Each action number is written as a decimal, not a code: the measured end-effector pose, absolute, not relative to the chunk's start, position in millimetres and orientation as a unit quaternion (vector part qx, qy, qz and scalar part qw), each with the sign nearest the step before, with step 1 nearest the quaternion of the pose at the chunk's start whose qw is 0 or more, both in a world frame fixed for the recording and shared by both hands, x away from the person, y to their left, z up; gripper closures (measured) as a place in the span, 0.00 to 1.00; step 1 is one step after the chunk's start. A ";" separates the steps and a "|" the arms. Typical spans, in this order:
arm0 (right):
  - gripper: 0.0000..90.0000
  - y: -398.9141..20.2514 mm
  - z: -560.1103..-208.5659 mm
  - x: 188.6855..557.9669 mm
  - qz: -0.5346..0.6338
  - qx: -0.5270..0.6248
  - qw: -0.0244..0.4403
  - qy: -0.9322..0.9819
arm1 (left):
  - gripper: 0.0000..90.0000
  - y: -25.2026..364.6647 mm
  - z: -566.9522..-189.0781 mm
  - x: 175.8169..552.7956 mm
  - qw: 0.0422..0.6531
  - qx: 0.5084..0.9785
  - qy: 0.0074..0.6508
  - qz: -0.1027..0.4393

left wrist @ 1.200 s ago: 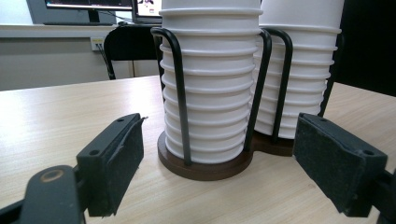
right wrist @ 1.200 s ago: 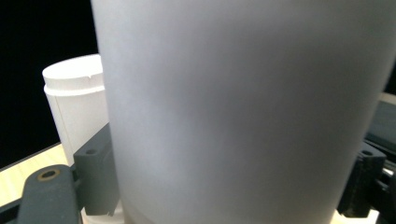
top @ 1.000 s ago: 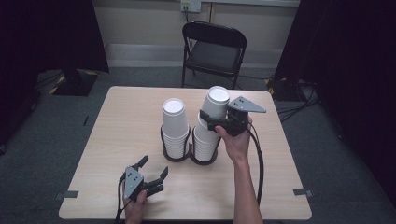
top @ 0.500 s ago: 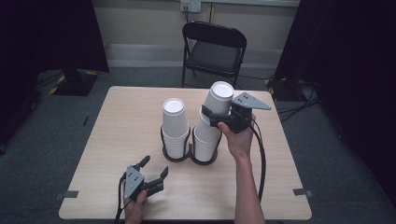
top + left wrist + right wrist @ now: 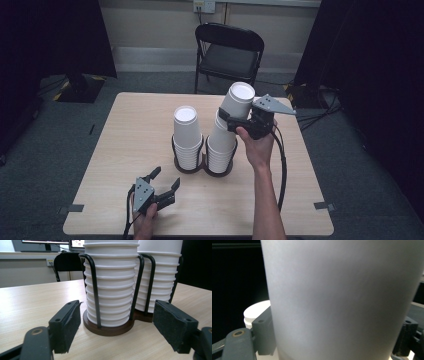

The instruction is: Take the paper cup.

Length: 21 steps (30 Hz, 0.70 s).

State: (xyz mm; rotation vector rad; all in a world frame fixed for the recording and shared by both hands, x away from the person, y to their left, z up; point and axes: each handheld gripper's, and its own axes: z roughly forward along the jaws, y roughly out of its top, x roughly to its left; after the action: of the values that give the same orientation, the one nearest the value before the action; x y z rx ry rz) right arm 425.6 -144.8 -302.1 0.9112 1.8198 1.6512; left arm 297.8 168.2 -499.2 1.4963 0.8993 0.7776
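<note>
The right gripper (image 5: 231, 120) clamps the top cup (image 5: 236, 101) of the right stack (image 5: 221, 147), one jaw on each side of its wall; in the right gripper view the cup (image 5: 342, 300) sits squarely between both pads. The cup tilts to the right above the rest of its stack, which stands in the black holder (image 5: 203, 167) mid-table beside the left stack (image 5: 187, 135). The left gripper (image 5: 164, 181) rests on the table (image 5: 125, 130) near the front left, jaws wide and just narrowing, nothing between them, facing the holder (image 5: 107, 327).
</note>
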 end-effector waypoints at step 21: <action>0.18 -180.9 -289.1 399.7 0.620 0.356 0.273 0.643 | 0.22 166.4 -498.5 299.7 0.568 0.642 0.396 0.331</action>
State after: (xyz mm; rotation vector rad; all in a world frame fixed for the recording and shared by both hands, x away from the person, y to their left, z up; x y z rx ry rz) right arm 399.7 -180.9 -289.1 0.9588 1.7300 1.6687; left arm 299.7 166.4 -498.5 1.5077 0.9300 0.7775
